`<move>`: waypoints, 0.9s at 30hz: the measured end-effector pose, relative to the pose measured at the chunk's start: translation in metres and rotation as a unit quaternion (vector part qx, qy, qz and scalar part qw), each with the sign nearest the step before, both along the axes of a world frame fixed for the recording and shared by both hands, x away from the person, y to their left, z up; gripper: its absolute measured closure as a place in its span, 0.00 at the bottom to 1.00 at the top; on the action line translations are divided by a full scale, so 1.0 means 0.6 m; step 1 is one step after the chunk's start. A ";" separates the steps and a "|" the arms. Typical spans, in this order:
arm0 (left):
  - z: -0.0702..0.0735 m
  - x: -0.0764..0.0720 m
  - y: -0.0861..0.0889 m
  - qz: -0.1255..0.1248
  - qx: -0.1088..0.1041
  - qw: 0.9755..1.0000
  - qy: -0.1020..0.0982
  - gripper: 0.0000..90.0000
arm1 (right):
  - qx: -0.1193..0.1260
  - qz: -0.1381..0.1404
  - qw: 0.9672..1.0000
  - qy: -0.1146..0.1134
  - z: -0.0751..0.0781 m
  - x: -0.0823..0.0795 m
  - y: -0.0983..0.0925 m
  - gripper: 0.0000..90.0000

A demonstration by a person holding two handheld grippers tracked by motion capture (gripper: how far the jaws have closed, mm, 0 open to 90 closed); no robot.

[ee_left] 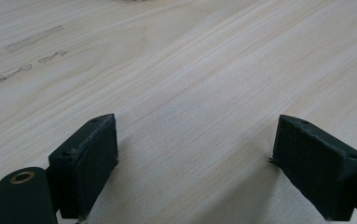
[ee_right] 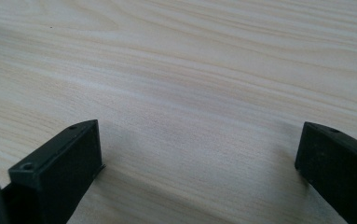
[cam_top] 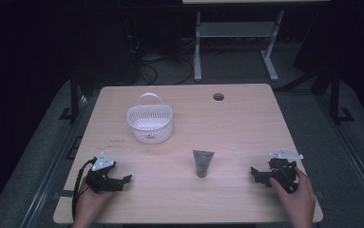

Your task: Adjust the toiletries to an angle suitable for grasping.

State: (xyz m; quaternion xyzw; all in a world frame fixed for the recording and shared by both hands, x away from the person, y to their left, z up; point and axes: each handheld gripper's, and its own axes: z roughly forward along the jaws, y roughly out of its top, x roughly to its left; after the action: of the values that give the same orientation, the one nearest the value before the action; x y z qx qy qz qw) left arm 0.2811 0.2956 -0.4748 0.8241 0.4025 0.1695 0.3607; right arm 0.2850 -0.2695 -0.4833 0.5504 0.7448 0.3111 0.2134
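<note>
Noting white basket (cam_top: 149, 124) empty; grey tube (cam_top: 202, 163) mid-table (cam_top: 246, 118), apart; my left gripper (cam_top: 126, 180), right gripper (cam_top: 254, 172) released, near front edge.

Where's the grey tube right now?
In the high view, the grey tube lies on the table near the front, right of centre, between the two grippers and in front of the white basket.

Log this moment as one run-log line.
left tongs: open, empty, on table | right tongs: open, empty | grey tube: lying between them, untouched | white basket: upright, farther back
</note>
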 end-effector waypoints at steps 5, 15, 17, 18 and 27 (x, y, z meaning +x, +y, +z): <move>0.000 0.000 0.001 0.000 0.000 1.000 0.000 0.15 | 0.000 0.000 1.000 0.000 0.000 0.000 0.000 0.00; 0.011 -0.003 0.005 -0.004 -0.019 1.000 0.022 0.38 | 0.000 0.000 1.000 0.000 0.000 0.000 0.000 0.00; 0.015 -0.003 0.004 -0.009 -0.016 0.999 0.030 0.43 | -0.001 0.000 1.000 0.000 0.000 0.000 0.000 0.00; 0.017 -0.004 0.003 -0.010 -0.021 0.999 0.036 0.43 | -0.001 0.000 1.000 0.000 0.000 0.000 0.000 0.00; 0.037 -0.006 -0.011 -0.031 -0.026 0.998 0.050 0.71 | -0.001 -0.001 1.000 0.000 0.000 0.001 0.000 0.00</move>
State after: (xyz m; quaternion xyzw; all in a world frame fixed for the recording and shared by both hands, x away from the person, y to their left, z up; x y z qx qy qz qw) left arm 0.2774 0.2892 -0.4529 0.8342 0.3984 0.1064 0.3662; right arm 0.2853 -0.2695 -0.4833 0.5507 0.7449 0.3099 0.2140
